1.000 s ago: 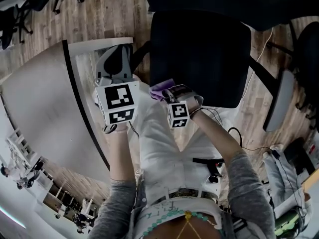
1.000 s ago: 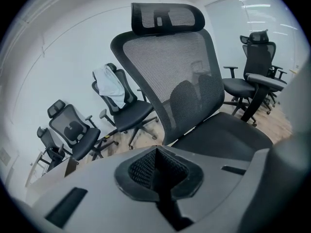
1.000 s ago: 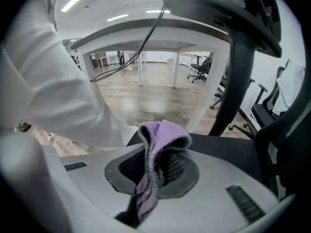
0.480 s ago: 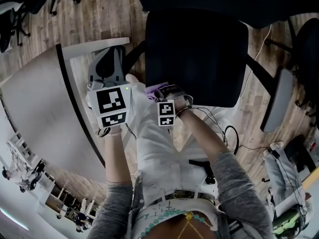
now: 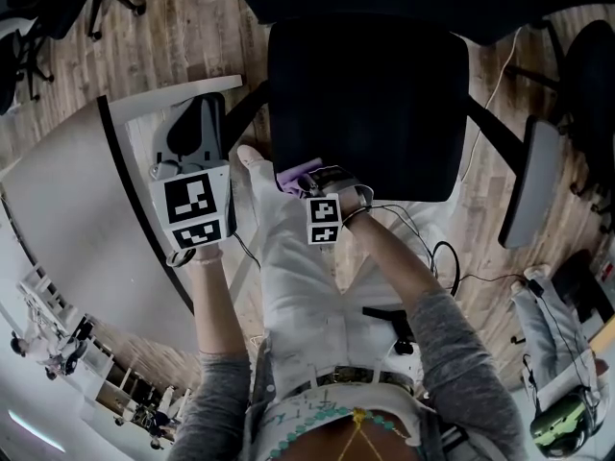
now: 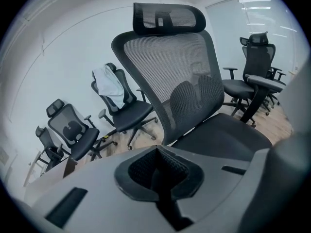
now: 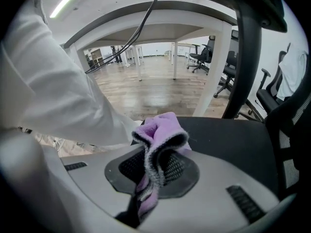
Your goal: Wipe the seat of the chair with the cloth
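While the person faces the black chair point(image 5: 375, 27), the right gripper point(image 5: 312, 179) is down at the near left corner of its seat point(image 5: 370, 104), jaws clamped on a purple cloth point(image 7: 160, 137). The cloth bunches up out of the jaws in a fuzzy fold and hangs over that front edge of the seat; I can't tell whether it is pressing on the fabric. The person's white trouser leg point(image 7: 53, 91) is close beside it.

The left gripper point(image 6: 158, 166) is held off to the side over the corner of the white desk point(image 5: 77, 190), well apart from the cloth. Its jaws are closed together with nothing between them, pointing toward the chair's mesh back. More office chairs point(image 6: 73, 130) stand along the wall on the wooden floor point(image 5: 192, 27).
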A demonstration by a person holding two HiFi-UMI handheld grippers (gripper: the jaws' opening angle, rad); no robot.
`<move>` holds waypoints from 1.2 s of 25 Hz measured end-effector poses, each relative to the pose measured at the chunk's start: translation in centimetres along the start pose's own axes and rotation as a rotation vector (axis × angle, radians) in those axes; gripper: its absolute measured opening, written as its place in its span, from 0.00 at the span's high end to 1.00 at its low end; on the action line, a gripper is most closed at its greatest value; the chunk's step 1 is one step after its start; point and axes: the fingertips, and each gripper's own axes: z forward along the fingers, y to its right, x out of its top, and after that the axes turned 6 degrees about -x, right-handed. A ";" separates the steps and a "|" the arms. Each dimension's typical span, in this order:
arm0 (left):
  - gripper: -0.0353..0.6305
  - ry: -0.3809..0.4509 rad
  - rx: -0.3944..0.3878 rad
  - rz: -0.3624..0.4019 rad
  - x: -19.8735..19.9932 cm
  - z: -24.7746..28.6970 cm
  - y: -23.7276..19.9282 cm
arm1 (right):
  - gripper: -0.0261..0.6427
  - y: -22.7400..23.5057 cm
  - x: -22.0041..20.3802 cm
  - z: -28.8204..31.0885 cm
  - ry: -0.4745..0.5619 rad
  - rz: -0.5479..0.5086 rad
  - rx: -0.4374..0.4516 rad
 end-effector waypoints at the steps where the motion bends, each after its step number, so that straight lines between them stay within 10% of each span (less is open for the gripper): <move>1: 0.94 0.000 0.001 0.001 0.0 0.0 0.0 | 0.89 -0.2 -0.4 -0.1 -0.003 -0.002 0.000; 30: 0.94 -0.010 0.023 0.029 -0.2 -0.1 -0.3 | 0.89 -2.1 -7.8 -2.9 -0.068 0.058 0.002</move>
